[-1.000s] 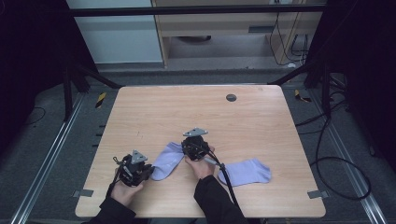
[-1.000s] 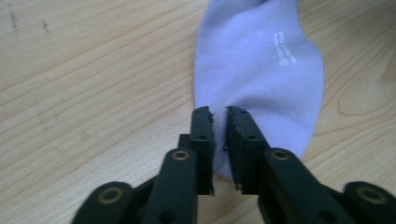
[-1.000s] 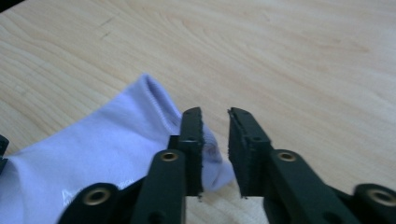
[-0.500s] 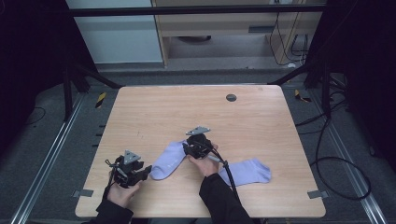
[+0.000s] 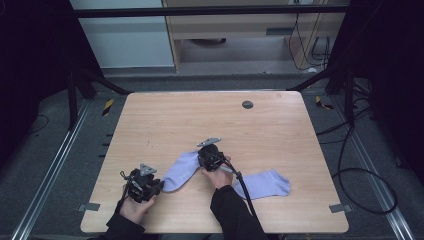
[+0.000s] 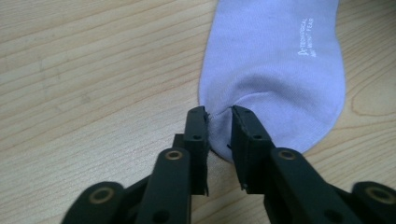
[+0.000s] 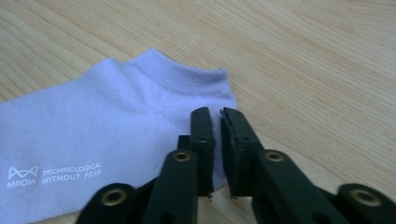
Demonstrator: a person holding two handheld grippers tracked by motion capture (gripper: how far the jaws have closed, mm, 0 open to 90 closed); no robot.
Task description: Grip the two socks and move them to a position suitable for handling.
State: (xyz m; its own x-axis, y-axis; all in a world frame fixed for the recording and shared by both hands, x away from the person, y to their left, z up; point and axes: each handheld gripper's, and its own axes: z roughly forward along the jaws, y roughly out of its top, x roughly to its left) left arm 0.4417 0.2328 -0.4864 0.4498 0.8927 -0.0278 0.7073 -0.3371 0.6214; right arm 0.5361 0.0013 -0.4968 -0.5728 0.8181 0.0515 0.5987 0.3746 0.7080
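A lavender sock point(image 5: 181, 169) lies slantwise on the wooden table point(image 5: 210, 120) between my two grippers. My left gripper point(image 5: 160, 185) holds its toe end: in the left gripper view the jaws point(image 6: 219, 126) have just been closing and pinch a raised fold of the sock point(image 6: 275, 70). My right gripper point(image 5: 201, 161) is at the cuff end. In the right gripper view its jaws point(image 7: 217, 126) have just been closing too, and they stand nearly together on the edge of the sock point(image 7: 107, 116) below the ribbed cuff.
A second lavender sock point(image 5: 265, 184) lies flat to the right, with the right gripper's cable point(image 5: 242, 185) running over its near end. A small dark round disc point(image 5: 247, 104) sits in the far part of the table. The table's front edge is close under both hands.
Both hands stay almost where they were, one at each end of the sock. The sock between them and the second sock have not shifted.
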